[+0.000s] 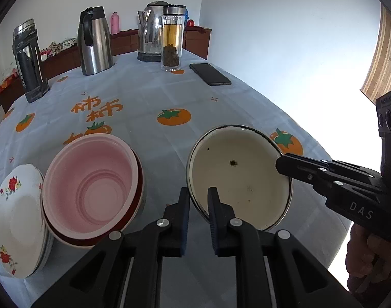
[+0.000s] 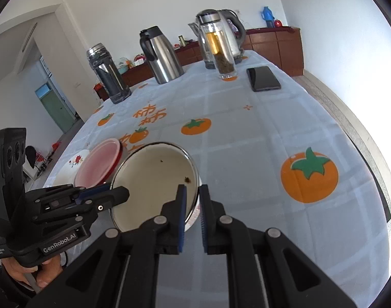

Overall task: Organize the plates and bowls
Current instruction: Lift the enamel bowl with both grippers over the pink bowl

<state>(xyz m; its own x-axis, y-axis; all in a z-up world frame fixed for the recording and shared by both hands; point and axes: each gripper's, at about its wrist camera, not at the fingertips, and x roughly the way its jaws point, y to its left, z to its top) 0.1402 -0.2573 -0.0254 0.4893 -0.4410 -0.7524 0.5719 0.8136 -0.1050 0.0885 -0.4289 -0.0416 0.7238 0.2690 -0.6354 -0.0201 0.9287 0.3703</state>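
Observation:
A cream enamel bowl (image 1: 239, 174) with a dark rim and small dark specks inside stands on the persimmon-print tablecloth (image 1: 149, 95). My left gripper (image 1: 198, 192) is shut on its near-left rim, one finger inside and one outside. My right gripper (image 1: 281, 164) is shut on the right rim. In the right wrist view the right gripper (image 2: 192, 189) pinches the enamel bowl (image 2: 149, 179) and the left gripper (image 2: 118, 192) holds its left edge. To the left, a pink bowl (image 1: 92, 187) sits in a red-rimmed one beside a white floral plate (image 1: 16, 220). Whether the enamel bowl's base touches the cloth, I cannot tell.
At the far end stand a dark flask (image 1: 28, 61), a steel jug (image 1: 94, 41), an electric kettle (image 1: 150, 30) and a glass tea bottle (image 1: 172, 38). A black phone (image 1: 210, 74) lies far right. The table edge curves close on the right. A hand (image 1: 372, 259) grips the right gripper's handle.

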